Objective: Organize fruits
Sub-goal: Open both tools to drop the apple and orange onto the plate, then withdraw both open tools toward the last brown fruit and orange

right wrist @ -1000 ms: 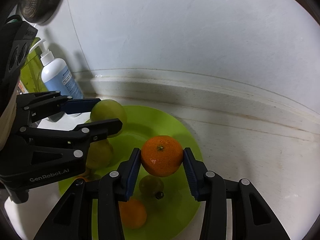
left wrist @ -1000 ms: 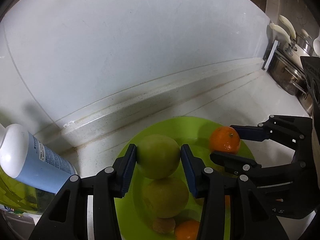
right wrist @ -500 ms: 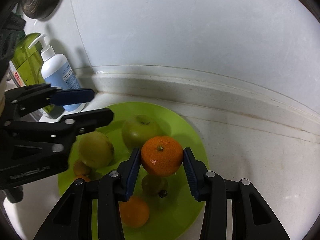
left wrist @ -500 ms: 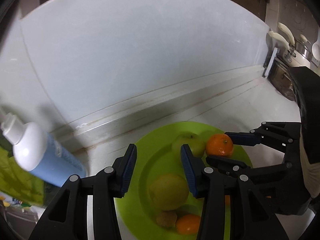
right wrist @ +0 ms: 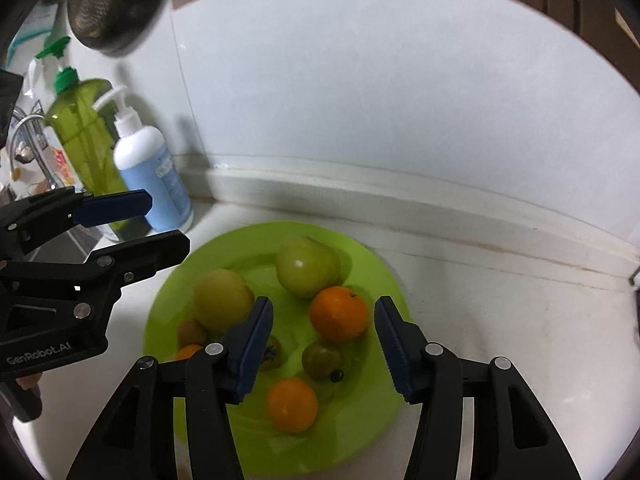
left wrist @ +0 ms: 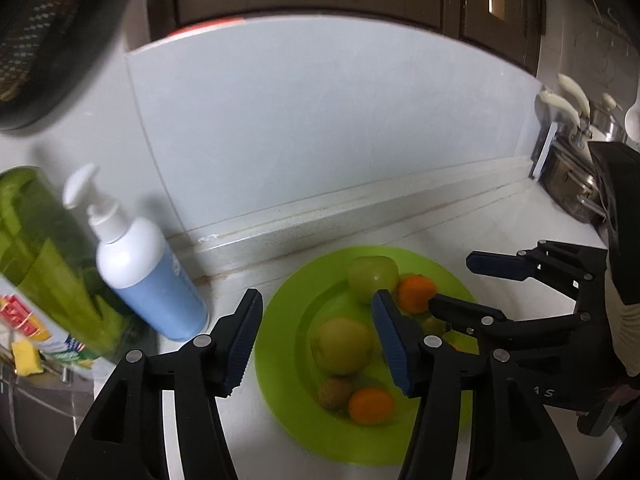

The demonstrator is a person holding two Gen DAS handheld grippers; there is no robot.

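A lime green plate (right wrist: 372,264) lies on the white counter and holds the fruit. On it are a green apple (right wrist: 307,270), a yellow-green apple (right wrist: 222,298), an orange (right wrist: 338,313), a second orange (right wrist: 292,404), a small green tomato (right wrist: 322,360) and more small fruit at the left. The plate (left wrist: 288,320) also shows in the left wrist view with the green apple (left wrist: 372,278). My right gripper (right wrist: 324,348) is open and empty above the plate. My left gripper (left wrist: 316,340) is open and empty above the plate's left side.
A white and blue pump bottle (right wrist: 154,172) and a green bottle (right wrist: 86,140) stand left of the plate by the backsplash. Metal pots (left wrist: 572,188) sit at the far right. A dark strainer (right wrist: 116,4) hangs above left.
Both grippers opened: the left let go of the green apple, then the right let go of the orange. Both fruits now lie on the plate. Both grippers have pulled up and back.
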